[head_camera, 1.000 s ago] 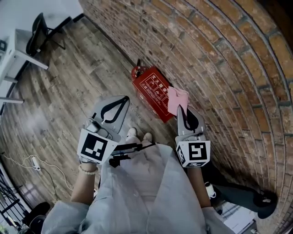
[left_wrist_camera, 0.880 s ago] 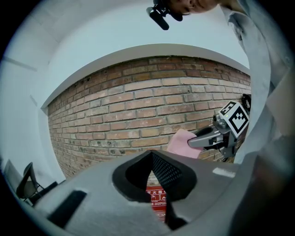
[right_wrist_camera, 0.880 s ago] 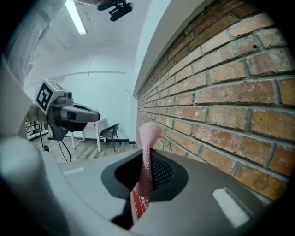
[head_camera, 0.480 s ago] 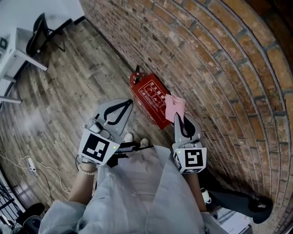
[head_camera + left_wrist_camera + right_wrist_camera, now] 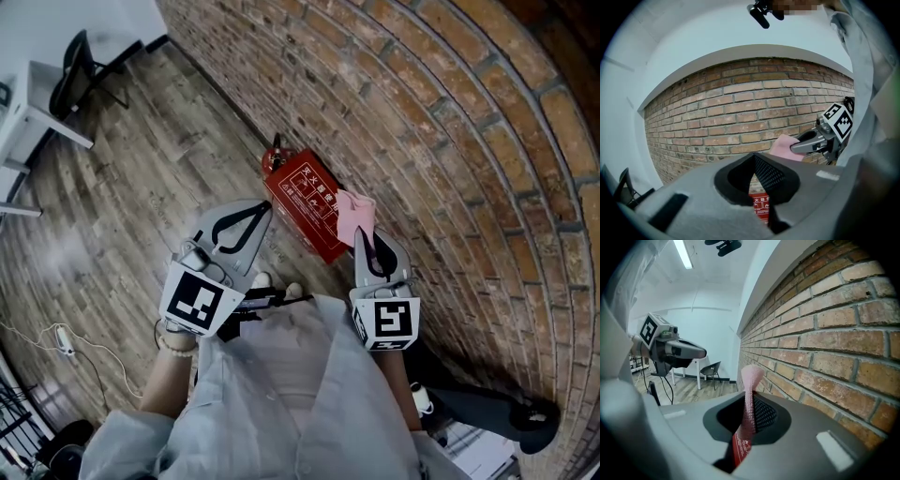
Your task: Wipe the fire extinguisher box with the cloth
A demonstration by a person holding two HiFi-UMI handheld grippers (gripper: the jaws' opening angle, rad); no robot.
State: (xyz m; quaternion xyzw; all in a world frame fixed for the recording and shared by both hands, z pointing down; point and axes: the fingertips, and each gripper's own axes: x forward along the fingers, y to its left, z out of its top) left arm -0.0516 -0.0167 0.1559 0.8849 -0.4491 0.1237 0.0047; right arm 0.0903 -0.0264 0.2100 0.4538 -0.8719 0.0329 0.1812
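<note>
As we compare this moment with the second before it, little has changed. The whole scene has shifted slightly in the head view. The right gripper (image 5: 364, 239) has kept its station, and the cloth (image 5: 354, 214) still overlaps the near, wall-side end of the box (image 5: 305, 192). No stroke along the box shows across that second. We judge that wiping proper has not begun, or is at its very start. No view shows whether the cloth touches the box or hangs just above it.

Fingers:
- Right gripper: the jaws are pressed together on the pink cloth. In the right gripper view the cloth stands up between them as a narrow fold, with the red box visible below.
- Left gripper (image 5: 255, 208): the jaws are closed tip to tip with nothing between them. It hangs left of the box, apart from it and from the cloth.

Location of the task item: the box lies at the edge of the floor (image 5: 159, 169), along the foot of the wall (image 5: 441, 141). Its printed red face is turned up toward us.

Containers: the box is the only one in view. Its face appears closed, so we cannot tell what it holds. An extinguisher (image 5: 274, 159) head, red with a black handle, shows at the far end of the box. We cannot tell whether it stands inside the box or just behind it.
</note>
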